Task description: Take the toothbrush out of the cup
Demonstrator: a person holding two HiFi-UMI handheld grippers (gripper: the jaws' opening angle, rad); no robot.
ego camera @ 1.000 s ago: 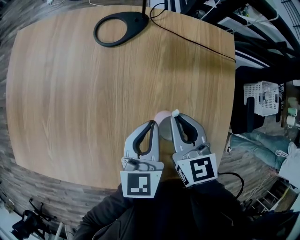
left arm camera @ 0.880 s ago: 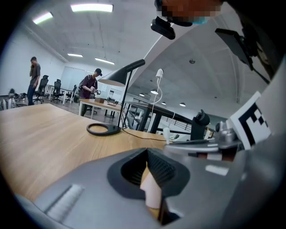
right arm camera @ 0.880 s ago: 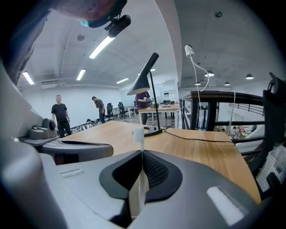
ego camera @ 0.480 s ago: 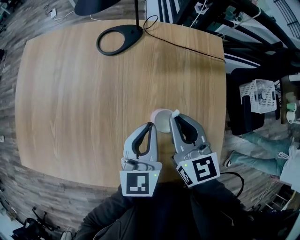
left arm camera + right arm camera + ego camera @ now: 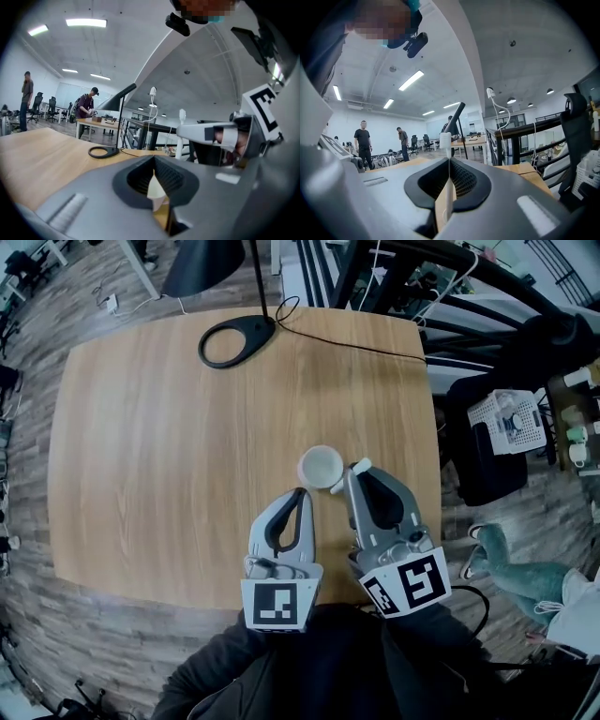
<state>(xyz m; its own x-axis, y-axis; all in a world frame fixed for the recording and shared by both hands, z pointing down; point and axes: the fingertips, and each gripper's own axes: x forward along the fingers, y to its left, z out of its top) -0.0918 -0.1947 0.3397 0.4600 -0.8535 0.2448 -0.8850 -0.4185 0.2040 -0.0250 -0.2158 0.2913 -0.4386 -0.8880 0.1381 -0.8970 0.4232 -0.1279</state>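
Note:
The white toothbrush (image 5: 360, 465) sticks up from the tip of my right gripper (image 5: 354, 474), which is shut on its handle. In the right gripper view the toothbrush (image 5: 446, 140) stands upright between the closed jaws of the right gripper (image 5: 449, 161). The pale cup (image 5: 321, 466) stands upright on the wooden table (image 5: 169, 446), just left of the brush head and apart from both grippers. My left gripper (image 5: 301, 493) is shut and holds nothing, its tip a little short of the cup. In the left gripper view the cup (image 5: 156, 190) shows through the closed jaws of the left gripper (image 5: 154, 159), and the toothbrush (image 5: 182, 117) stands at the right.
A black lamp base (image 5: 237, 338) sits at the table's far edge, with its cable (image 5: 356, 343) running to the right. The table's right edge (image 5: 436, 456) is close to my right gripper. Beyond it stand dark chairs and a white basket (image 5: 511, 423). People stand far off in the room.
Both grippers have risen. The right one has come up with the toothbrush, and the cup, half hidden behind the tips before, now shows whole and apart from them.

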